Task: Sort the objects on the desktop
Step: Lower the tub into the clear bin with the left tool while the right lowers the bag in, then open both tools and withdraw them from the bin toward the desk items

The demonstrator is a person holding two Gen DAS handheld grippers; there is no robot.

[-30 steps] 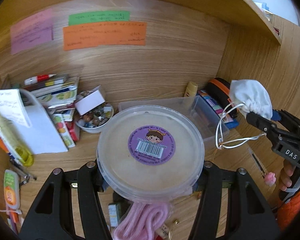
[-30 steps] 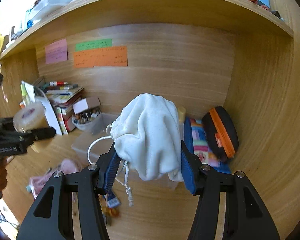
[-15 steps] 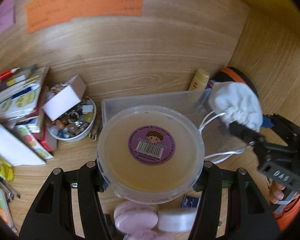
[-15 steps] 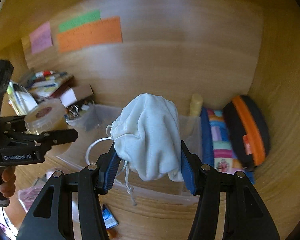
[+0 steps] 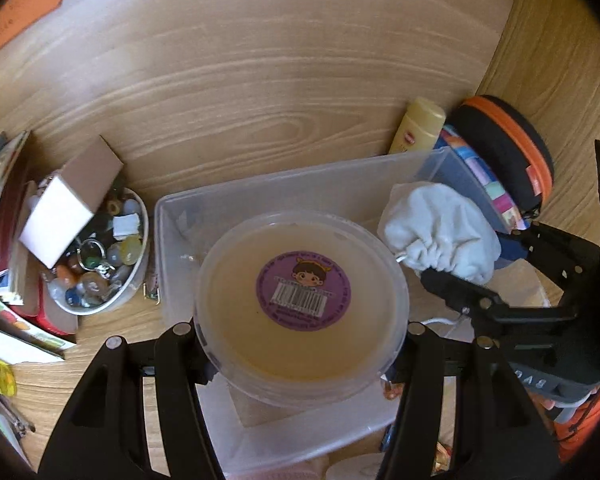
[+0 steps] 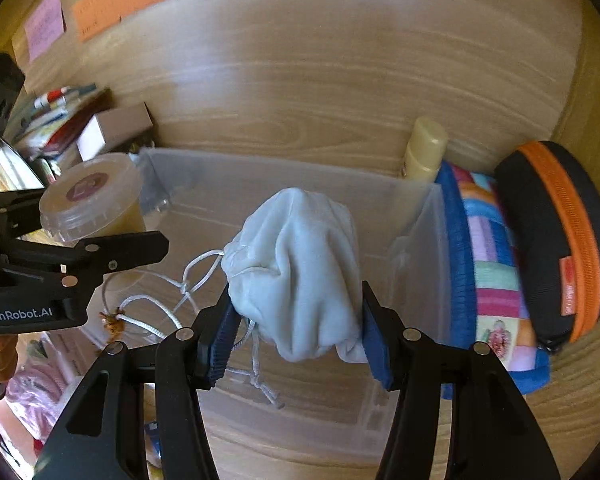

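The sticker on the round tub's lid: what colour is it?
Purple sticker, with a barcode and a cartoon face; clearest in the left wrist view.

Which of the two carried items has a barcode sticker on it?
The round lidded tub in the left gripper; the white drawstring pouch in the right gripper is plain cloth.
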